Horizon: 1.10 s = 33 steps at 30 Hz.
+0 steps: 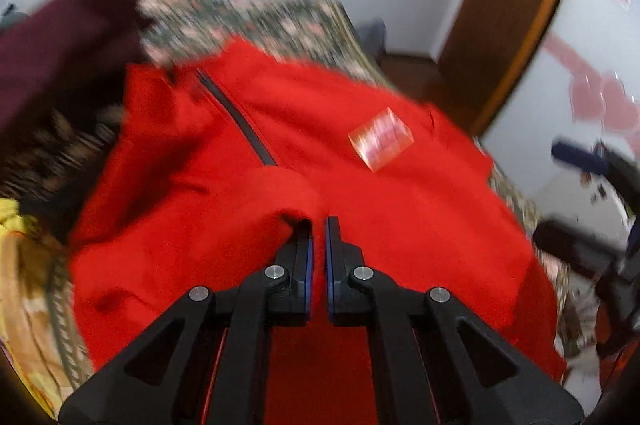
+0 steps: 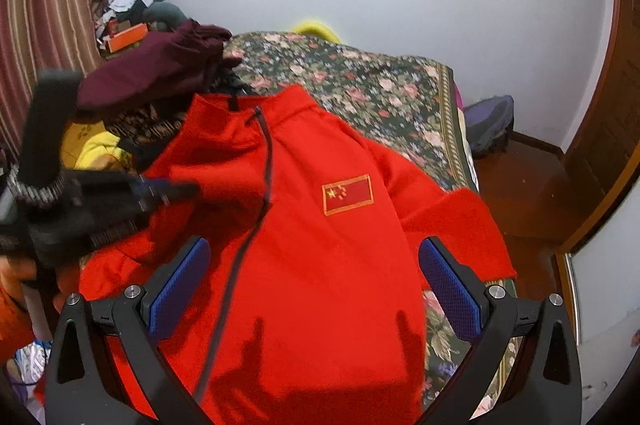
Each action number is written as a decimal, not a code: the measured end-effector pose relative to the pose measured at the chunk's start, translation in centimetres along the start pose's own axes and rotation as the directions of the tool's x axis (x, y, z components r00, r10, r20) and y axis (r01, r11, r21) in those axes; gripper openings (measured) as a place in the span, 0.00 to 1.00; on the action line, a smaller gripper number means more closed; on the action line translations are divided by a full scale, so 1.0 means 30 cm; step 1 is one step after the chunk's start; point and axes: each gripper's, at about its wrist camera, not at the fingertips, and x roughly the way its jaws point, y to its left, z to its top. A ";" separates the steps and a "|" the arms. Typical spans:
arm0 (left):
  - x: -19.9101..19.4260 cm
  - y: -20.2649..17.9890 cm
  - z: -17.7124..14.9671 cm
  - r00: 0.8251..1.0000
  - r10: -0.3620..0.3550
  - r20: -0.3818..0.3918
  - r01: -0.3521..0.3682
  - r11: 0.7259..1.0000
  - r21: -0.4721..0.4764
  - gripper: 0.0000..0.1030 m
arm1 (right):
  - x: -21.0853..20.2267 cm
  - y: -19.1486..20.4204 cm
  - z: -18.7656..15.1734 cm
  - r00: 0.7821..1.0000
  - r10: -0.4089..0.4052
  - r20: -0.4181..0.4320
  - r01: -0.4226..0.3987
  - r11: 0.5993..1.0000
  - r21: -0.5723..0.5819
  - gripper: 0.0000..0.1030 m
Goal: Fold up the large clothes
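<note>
A red zip-up jacket (image 2: 320,237) with a flag patch (image 2: 347,194) lies front up on a floral bed cover (image 2: 360,85). My left gripper (image 1: 318,225) is shut on a fold of the jacket's red fabric (image 1: 280,197), the left sleeve, held over the jacket's front. It also shows blurred at the left of the right wrist view (image 2: 176,191). My right gripper (image 2: 314,265) is open and empty, hovering above the jacket's lower front, its blue pads (image 2: 180,285) wide apart. The jacket's right sleeve (image 2: 460,225) lies spread toward the bed's edge.
A maroon garment (image 2: 160,73) and a yellow one (image 2: 96,145) are piled at the left of the bed. The bed's right edge (image 2: 464,153) drops to a wooden floor (image 2: 528,193). A grey bag (image 2: 488,121) sits by the wall, a door (image 2: 612,145) at right.
</note>
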 end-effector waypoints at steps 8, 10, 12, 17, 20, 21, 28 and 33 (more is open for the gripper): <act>0.092 -0.027 -0.140 0.986 0.002 -0.167 0.003 1.000 0.027 0.26 | 0.052 -0.002 -0.013 0.998 0.015 -0.060 -0.017 1.000 -0.024 1.00; 0.064 -0.010 -0.163 0.986 0.011 -0.165 -0.007 1.000 0.023 0.36 | 0.060 0.008 -0.006 0.998 0.020 -0.065 -0.022 0.999 -0.034 1.00; 0.015 0.024 -0.185 0.988 0.010 -0.152 -0.009 1.000 0.003 0.38 | 0.067 0.028 0.006 0.997 0.032 -0.067 -0.036 0.998 -0.052 1.00; -0.129 0.152 -0.237 0.992 0.082 -0.094 -0.087 0.995 -0.052 0.43 | 0.098 0.119 0.048 0.993 0.083 -0.080 -0.093 0.989 -0.119 1.00; -0.196 0.257 -0.270 0.981 0.184 -0.065 -0.189 0.979 -0.083 0.44 | 0.138 0.207 0.065 0.986 0.123 -0.110 -0.142 0.974 -0.177 1.00; -0.226 0.307 -0.294 0.971 0.232 -0.062 -0.237 0.967 -0.097 0.44 | 0.149 0.228 0.067 0.984 0.130 -0.119 -0.151 0.970 -0.193 1.00; -0.252 0.553 -0.414 0.927 0.345 -0.148 -0.370 0.908 -0.199 0.44 | 0.261 0.435 0.057 0.954 0.174 -0.244 -0.249 0.912 -0.325 0.89; -0.213 0.636 -0.503 0.929 0.306 -0.208 -0.354 0.898 -0.261 0.44 | 0.376 0.541 0.011 0.926 0.144 -0.350 -0.280 0.882 -0.380 0.76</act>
